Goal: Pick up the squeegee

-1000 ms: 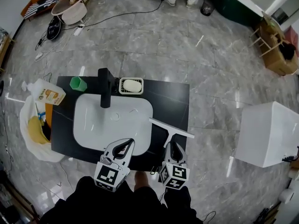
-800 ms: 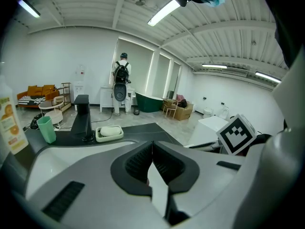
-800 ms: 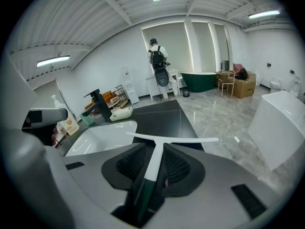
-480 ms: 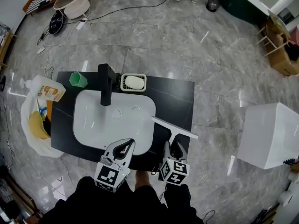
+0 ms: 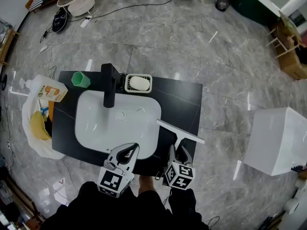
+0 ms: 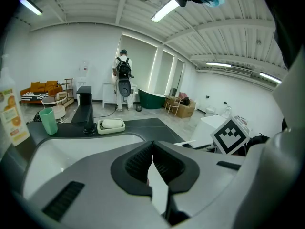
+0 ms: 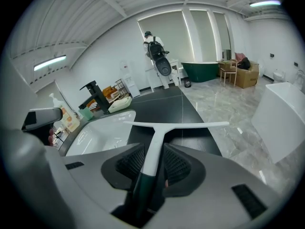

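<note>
The squeegee [image 5: 180, 132], a white blade on a white stem with a dark green handle, lies on the black countertop [image 5: 184, 102] just right of the white sink basin [image 5: 96, 128]. Its handle runs back between the jaws of my right gripper [image 5: 176, 150]. In the right gripper view the squeegee [image 7: 157, 128] sits in the middle of the right gripper [image 7: 153, 149], whose jaws are closing around it with thin gaps still showing at the pads. My left gripper [image 5: 133, 148] hovers over the basin's near edge. The left gripper [image 6: 152, 144] is shut and holds nothing.
A black faucet [image 5: 109, 87], a soap dish [image 5: 138, 83] and a green cup [image 5: 80, 80] stand along the counter's far side. A soap bottle [image 5: 50, 92] and a white bag [image 5: 33, 133] are at the left. A white box [image 5: 280, 138] stands on the floor at the right.
Both grippers have sunk a little toward the counter. The squeegee lies in the same place, its handle still between the right jaws.
</note>
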`<action>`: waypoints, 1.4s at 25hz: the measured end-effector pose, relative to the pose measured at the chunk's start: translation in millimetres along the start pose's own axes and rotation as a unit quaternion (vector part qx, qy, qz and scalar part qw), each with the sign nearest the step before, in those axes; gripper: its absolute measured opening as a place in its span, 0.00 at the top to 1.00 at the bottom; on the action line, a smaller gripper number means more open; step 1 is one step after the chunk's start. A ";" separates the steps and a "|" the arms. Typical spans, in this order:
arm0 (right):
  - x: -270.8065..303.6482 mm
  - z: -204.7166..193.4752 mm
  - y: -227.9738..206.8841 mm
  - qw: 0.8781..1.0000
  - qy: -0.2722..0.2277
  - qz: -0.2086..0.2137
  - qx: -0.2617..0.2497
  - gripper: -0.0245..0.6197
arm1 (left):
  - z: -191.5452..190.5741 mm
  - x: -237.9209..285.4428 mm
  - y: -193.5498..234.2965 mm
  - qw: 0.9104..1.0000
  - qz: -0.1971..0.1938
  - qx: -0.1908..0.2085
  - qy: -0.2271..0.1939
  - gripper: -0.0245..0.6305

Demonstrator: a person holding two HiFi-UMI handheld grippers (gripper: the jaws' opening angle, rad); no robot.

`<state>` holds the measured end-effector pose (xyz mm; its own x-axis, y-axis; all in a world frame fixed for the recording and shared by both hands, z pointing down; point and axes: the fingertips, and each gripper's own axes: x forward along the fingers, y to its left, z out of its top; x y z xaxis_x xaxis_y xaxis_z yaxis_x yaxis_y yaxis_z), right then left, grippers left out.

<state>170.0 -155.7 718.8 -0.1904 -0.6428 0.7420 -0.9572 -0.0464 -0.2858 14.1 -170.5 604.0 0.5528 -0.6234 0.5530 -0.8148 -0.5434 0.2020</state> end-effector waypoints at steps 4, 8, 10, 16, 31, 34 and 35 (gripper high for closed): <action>1.7 -0.6 1.4 1.000 0.007 0.006 0.005 0.75 | -0.1 -0.4 -0.2 1.000 0.001 -0.001 0.000 0.93; 2.6 -0.3 1.2 1.000 0.008 0.005 0.010 0.75 | -0.5 -0.3 3.7 1.000 0.008 -0.001 -0.009 0.93; 2.8 -0.4 0.4 1.000 0.007 0.002 0.020 0.77 | -0.1 -0.4 5.1 1.000 0.009 -0.002 -0.008 0.93; 3.8 1.5 -8.2 0.999 0.010 -0.016 0.048 0.81 | -1.2 -0.6 5.5 1.000 0.007 -0.002 0.000 0.93; -7.6 6.4 -3.5 0.998 0.004 -0.030 0.051 0.81 | 7.4 -11.5 7.8 1.000 0.002 0.005 -0.009 0.93; -13.5 11.4 -1.0 0.998 -0.005 -0.033 0.050 0.82 | 11.9 -15.2 6.0 1.000 -0.003 0.010 -0.013 0.93; -15.9 13.2 -0.4 0.998 -0.008 -0.034 0.051 0.82 | 13.7 -16.5 5.4 1.000 -0.005 0.012 -0.015 0.93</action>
<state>176.3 -155.6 699.2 -0.1213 -0.6478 0.7521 -0.9406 -0.1672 -0.2956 2.9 -170.9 584.9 0.5662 -0.6336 0.5272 -0.8050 -0.5626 0.1884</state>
